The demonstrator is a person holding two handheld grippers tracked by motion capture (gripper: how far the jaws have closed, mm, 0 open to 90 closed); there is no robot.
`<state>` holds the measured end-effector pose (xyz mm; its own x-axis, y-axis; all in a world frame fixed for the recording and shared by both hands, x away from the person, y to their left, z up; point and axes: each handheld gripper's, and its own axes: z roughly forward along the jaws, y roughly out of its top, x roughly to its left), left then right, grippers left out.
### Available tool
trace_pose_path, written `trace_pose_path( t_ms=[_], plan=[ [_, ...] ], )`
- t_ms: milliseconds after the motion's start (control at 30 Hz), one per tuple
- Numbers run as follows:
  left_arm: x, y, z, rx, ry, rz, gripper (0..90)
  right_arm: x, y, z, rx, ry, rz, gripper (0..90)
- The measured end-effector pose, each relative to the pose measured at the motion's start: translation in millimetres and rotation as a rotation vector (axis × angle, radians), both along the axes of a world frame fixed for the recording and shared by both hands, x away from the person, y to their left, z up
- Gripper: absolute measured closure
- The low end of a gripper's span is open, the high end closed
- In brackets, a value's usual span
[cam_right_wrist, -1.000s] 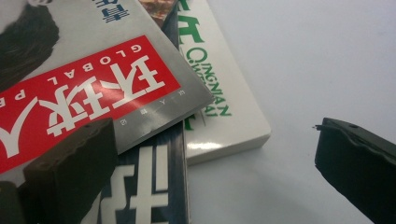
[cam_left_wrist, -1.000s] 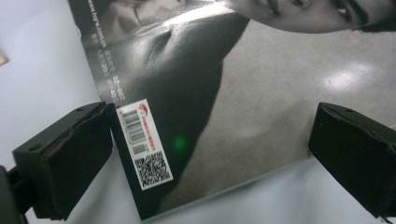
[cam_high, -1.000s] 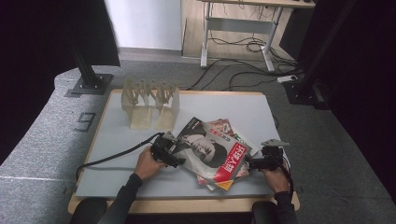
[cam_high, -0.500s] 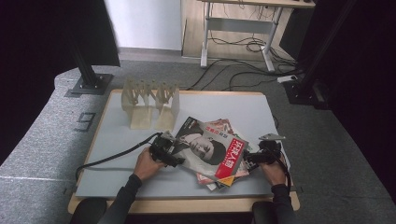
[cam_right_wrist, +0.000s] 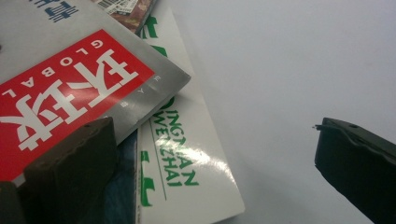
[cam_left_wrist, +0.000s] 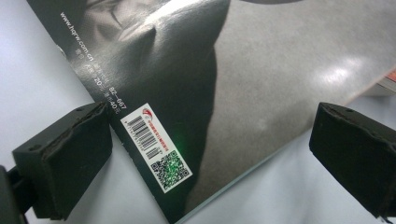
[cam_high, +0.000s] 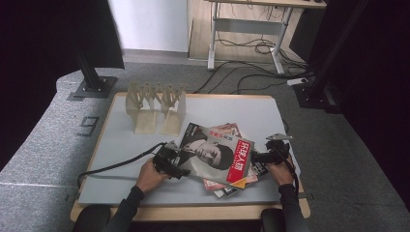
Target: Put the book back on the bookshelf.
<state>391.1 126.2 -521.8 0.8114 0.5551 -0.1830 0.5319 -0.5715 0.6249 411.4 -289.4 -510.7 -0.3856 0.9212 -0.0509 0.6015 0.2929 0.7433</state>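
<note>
A pile of magazines lies on the pale desk [cam_high: 121, 145], toward the person's side and a little right of the middle. The top magazine [cam_high: 215, 154] has a dark grey cover with a red band of white characters at its right end; it lies slanted across the others.

The left tool [cam_high: 168, 160] sits at the left edge of the top magazine, held in the left hand [cam_high: 150, 175]. In the left gripper view its jaws stand spread wide apart, and the corner of the magazine [cam_left_wrist: 196, 116] that bears a white barcode label [cam_left_wrist: 156, 147] lies between them. The left jaw is just beside the spine edge near the label; the right jaw stands well off the cover, over bare desk. Neither jaw is pinching the paper.

The right tool [cam_high: 270, 153] is at the right end of the pile, in the right hand [cam_high: 280, 171]. In the right gripper view its jaws are also spread wide. The left jaw stands over the red band [cam_right_wrist: 70, 98] of the top magazine, and whether it touches cannot be told. A white magazine with green lettering [cam_right_wrist: 187, 163] sticks out from under the top one and lies between the jaws, nearer the left one. The right jaw is over bare desk, well apart from the pile.

A wooden rack [cam_high: 155, 106] stands at the far left of the desk, well apart from the pile.
</note>
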Motion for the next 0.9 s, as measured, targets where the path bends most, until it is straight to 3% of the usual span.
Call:
trace_pose_path(
  t_ms=[300,600,767,900],
  plan=[
    [-26.4,1.2,-1.9,-0.017,-0.014,-0.023,0.0,12.4,-1.0,-3.0,0.027,0.004,-0.008,0.0],
    [-47.6,0.1,-5.5,-0.058,-0.036,-0.014,0.0,24.3,5.8,-0.3,-0.004,0.000,-0.011,0.0],
    [-43.6,3.1,0.2,-0.055,-0.056,-0.018,0.0,16.6,6.4,4.3,-0.027,0.002,0.009,0.0],
    [-32.9,4.0,7.4,-0.096,-0.060,0.000,0.0,0.4,6.2,13.5,0.000,-0.024,0.037,0.0]
  ],
)
